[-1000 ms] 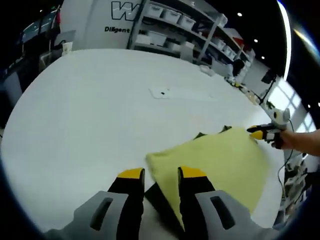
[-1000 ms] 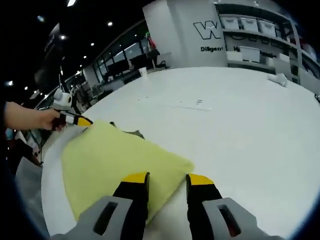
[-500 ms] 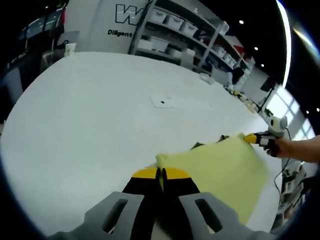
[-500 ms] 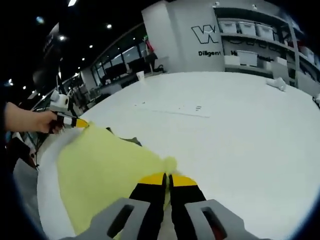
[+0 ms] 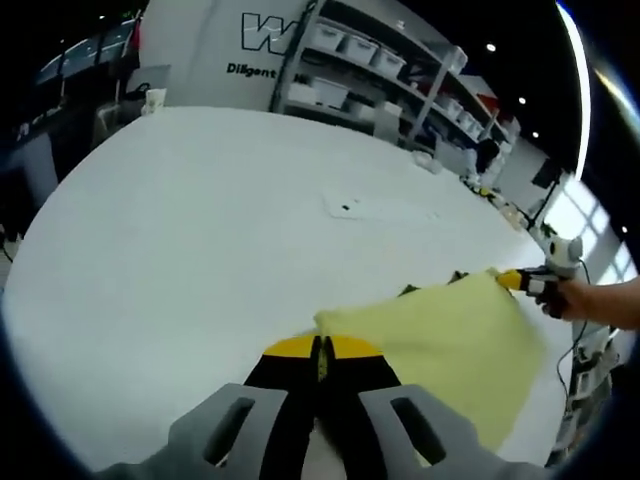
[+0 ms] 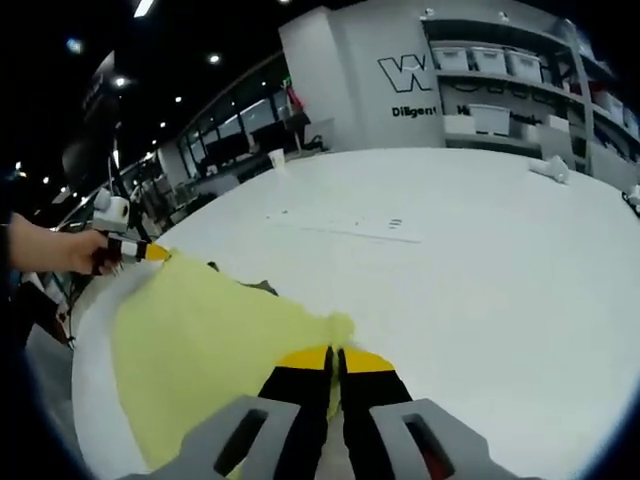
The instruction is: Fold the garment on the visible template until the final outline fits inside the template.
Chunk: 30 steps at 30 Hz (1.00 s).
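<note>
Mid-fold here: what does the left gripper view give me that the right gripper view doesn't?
Left gripper view: left gripper shut on a yellow garment corner, right gripper at the far corner, a bright window. Right gripper view: right fingers shut on their corner, dark workstations behind. Both: white table, shelves, lettered wall, dark template peeking past the garment.

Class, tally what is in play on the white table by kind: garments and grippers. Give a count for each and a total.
Yellow garment: 1
Grippers: 2, the left gripper and the right gripper, each shut on a corner of the garment
Total: 3
</note>
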Tool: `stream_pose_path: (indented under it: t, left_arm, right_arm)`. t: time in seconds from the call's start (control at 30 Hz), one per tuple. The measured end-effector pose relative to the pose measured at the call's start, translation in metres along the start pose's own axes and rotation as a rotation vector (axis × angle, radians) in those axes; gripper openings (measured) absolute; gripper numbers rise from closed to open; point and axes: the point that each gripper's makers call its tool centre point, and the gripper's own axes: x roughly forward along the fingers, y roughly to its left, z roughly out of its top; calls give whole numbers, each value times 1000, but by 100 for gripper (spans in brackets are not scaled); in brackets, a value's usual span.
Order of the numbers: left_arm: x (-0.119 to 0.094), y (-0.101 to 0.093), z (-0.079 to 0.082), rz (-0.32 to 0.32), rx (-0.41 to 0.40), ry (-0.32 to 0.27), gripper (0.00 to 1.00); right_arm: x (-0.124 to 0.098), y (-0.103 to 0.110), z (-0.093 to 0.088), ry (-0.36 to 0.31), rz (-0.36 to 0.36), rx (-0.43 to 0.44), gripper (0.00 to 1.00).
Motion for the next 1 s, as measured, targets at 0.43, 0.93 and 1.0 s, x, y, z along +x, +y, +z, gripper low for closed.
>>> stream_pose_path:
  t: [0.43,0.93,1.0]
  left_arm:
    - [-51,-16,-12,-63,116,-71,7]
    - [-67,-102,-97,-207,340,-10,23]
    - [-66,-107,-101,-207,369,-16,25]
  right_arm:
    - [-32,35,14,-51,32,-77,18]
    - [-66,130,-54,-34,191,-197,21]
    - [-66,144,-59,-34,209,-236,21]
